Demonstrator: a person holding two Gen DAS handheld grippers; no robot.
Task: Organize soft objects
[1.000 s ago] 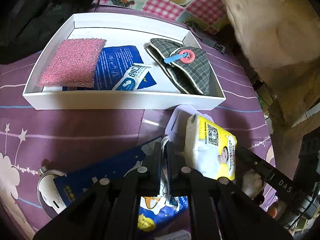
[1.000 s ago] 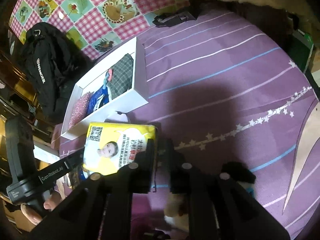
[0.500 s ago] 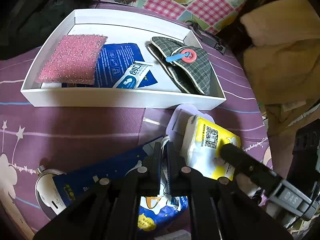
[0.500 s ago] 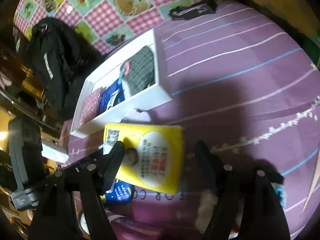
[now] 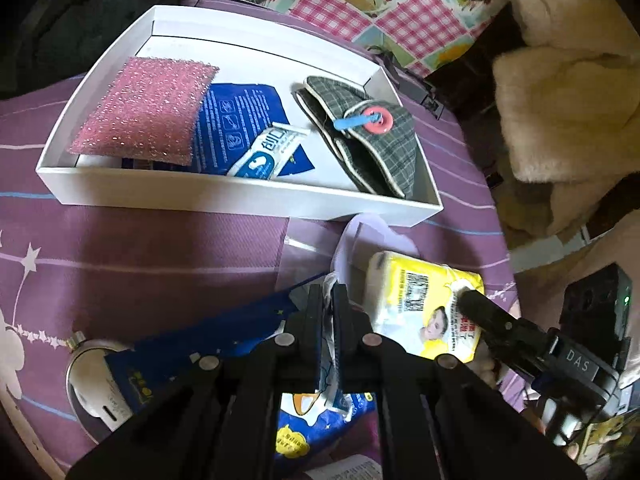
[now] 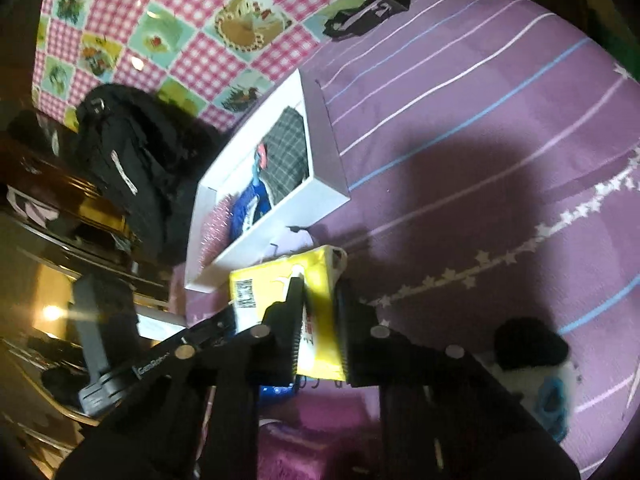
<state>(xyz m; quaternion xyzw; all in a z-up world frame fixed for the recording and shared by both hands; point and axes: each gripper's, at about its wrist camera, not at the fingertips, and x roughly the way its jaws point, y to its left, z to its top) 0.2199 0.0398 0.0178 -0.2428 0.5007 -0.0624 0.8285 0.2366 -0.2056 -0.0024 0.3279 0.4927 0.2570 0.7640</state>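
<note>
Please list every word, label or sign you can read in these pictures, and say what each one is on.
"DAS": on the black body of the right gripper, left wrist view.
"GenRobo...", cut off: on the left gripper, right wrist view.
QR code and red print on the yellow tissue pack: too small to read.
White print on the blue packet in the white box: unreadable.

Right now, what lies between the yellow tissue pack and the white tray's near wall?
In the left wrist view, a pale lilac sheet and a clear plastic wrapper lie on the purple cloth between the yellow tissue pack and the white tray.
</note>
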